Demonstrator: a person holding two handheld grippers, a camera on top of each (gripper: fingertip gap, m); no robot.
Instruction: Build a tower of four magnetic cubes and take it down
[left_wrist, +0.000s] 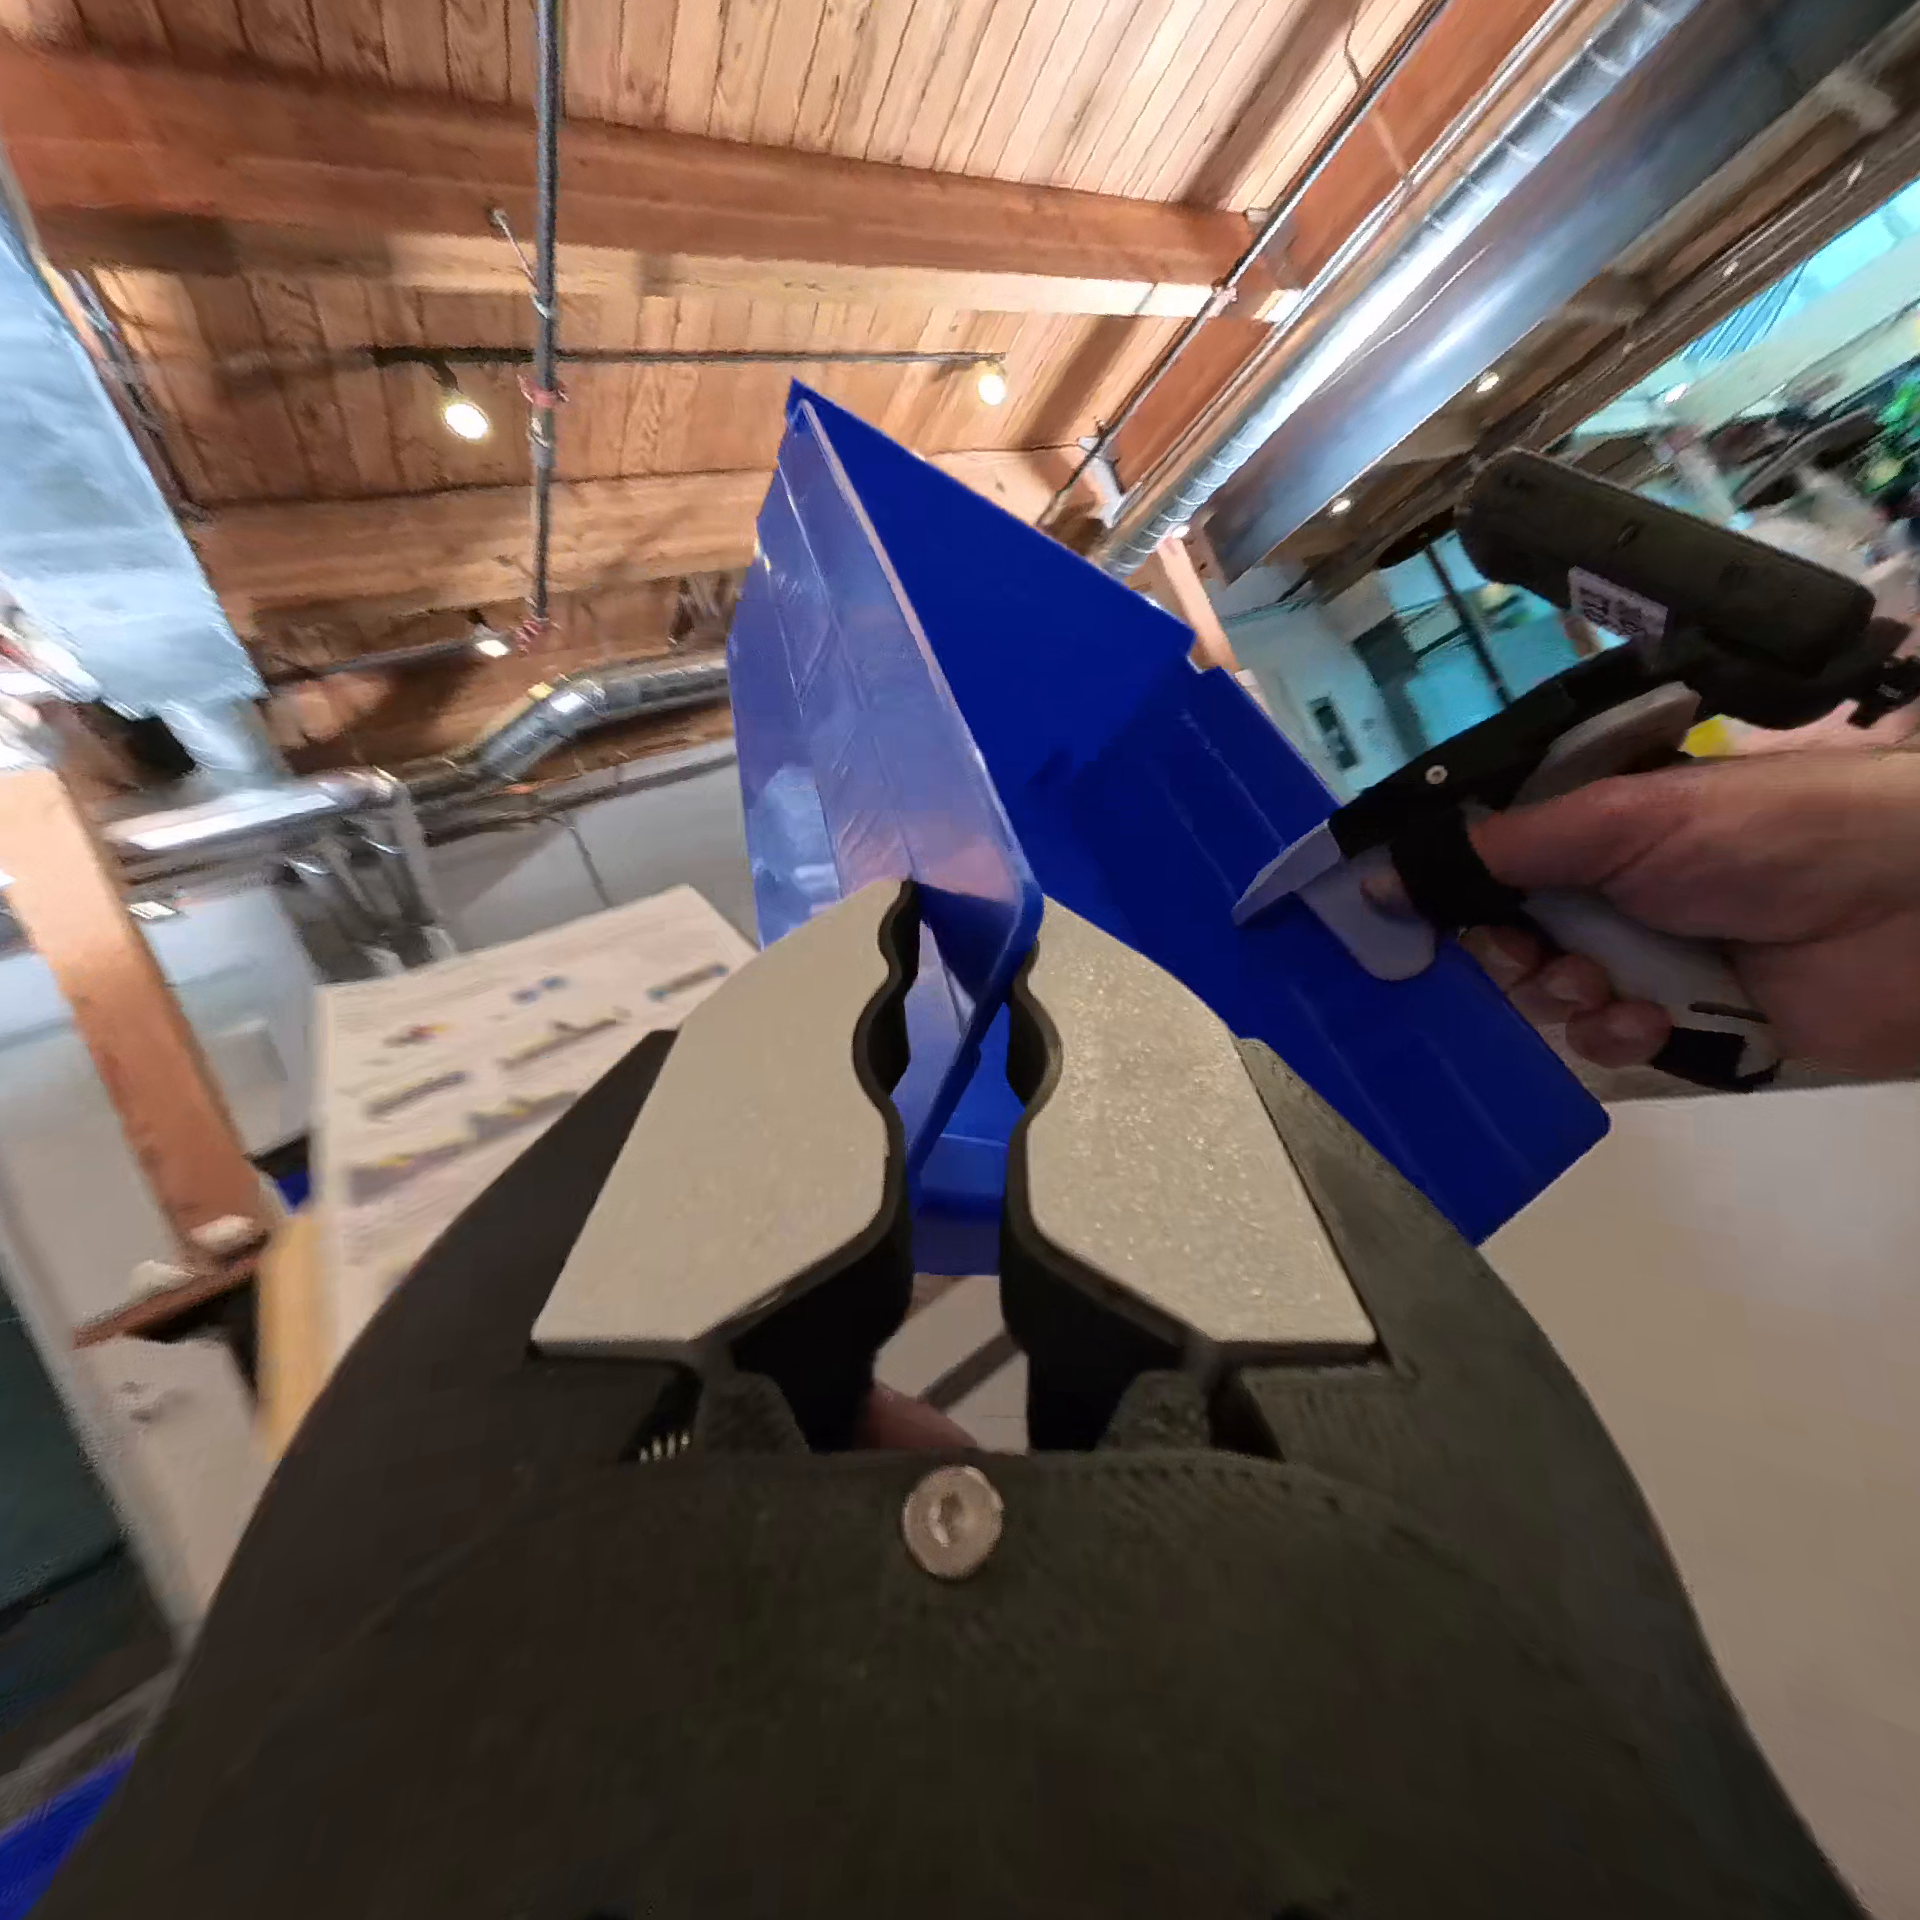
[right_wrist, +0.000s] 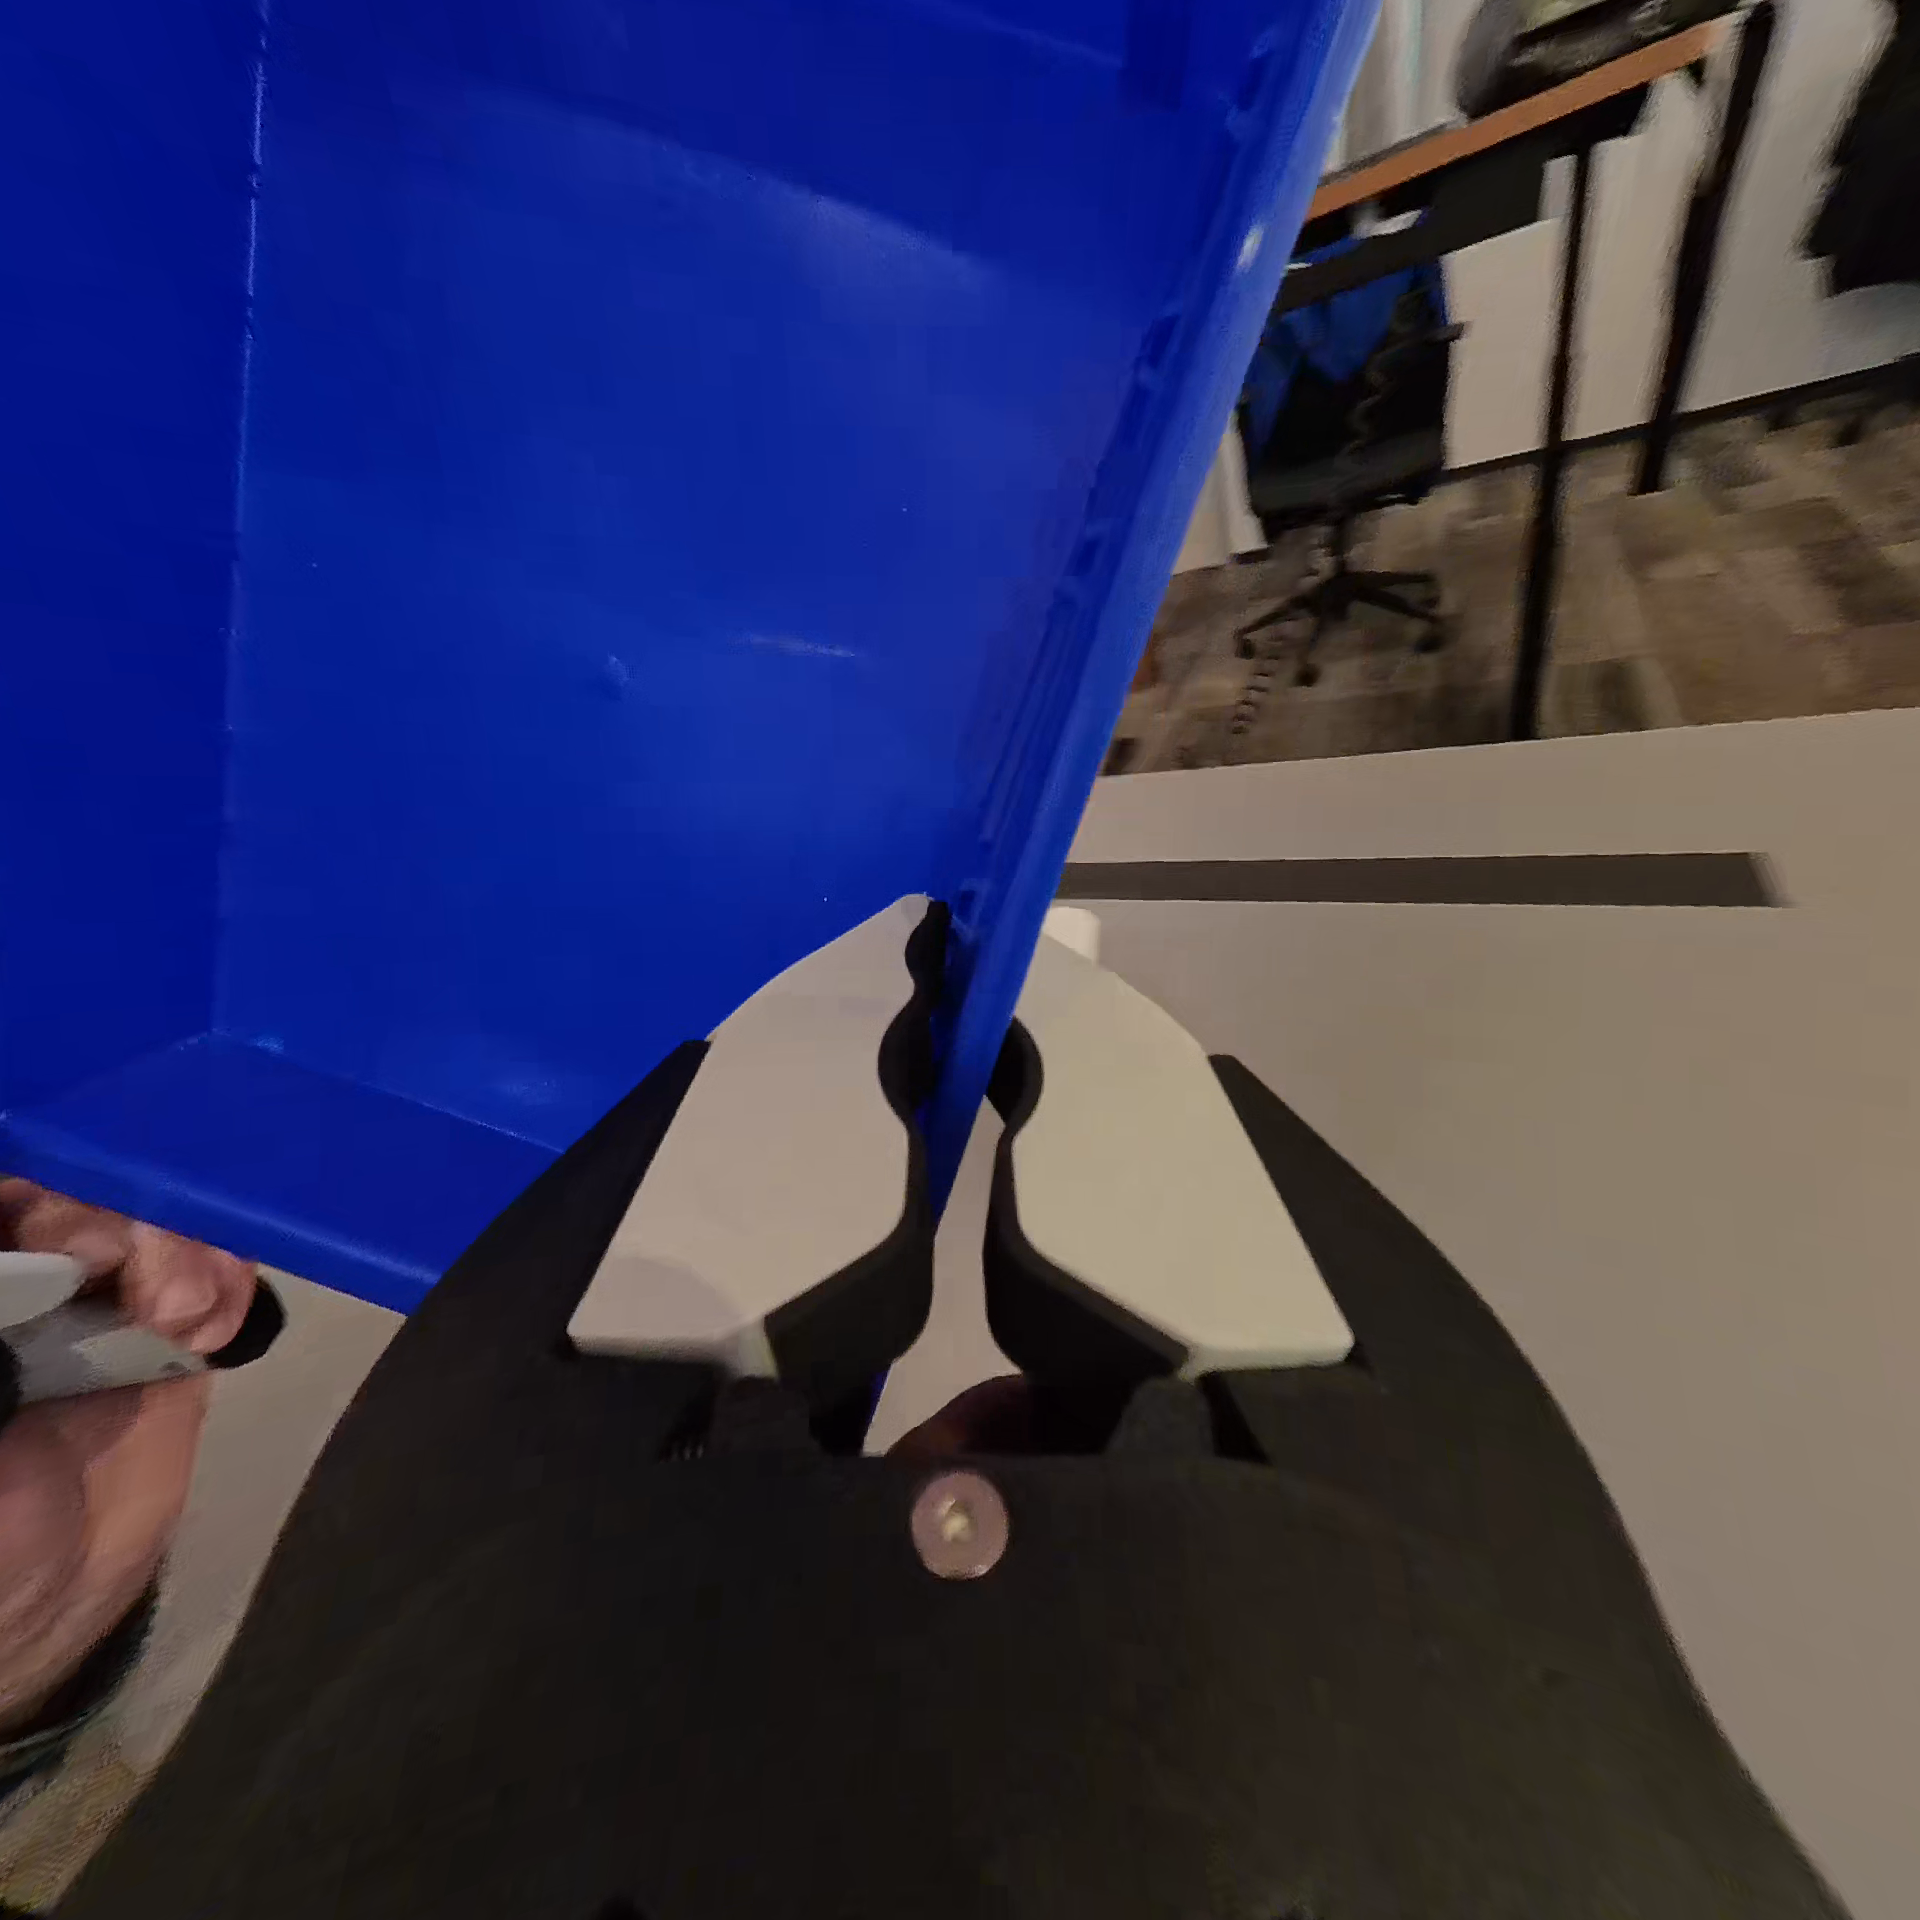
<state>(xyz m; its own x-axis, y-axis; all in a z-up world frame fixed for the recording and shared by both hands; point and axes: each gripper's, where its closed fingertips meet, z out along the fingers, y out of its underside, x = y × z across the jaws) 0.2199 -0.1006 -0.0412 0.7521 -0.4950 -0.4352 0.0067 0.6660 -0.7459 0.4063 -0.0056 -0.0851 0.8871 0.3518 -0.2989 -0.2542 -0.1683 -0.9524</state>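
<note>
1. Gripping one wall of the blue bin (left_wrist: 1091, 727), the left hand-held gripper (left_wrist: 971, 935) held it tilted above the white table (left_wrist: 1714, 1351).
2. The right hand-held gripper (right_wrist: 971, 935) was clamped on the opposite wall.
3. No cubes were visible in either view; I could not tell where they were.

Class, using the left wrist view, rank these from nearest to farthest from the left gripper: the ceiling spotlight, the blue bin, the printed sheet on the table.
1. Blue bin: its wall is clamped in the left gripper.
2. Printed sheet: lower left, on the table.
3. Ceiling spotlight: upper left, on the wooden ceiling.
</note>
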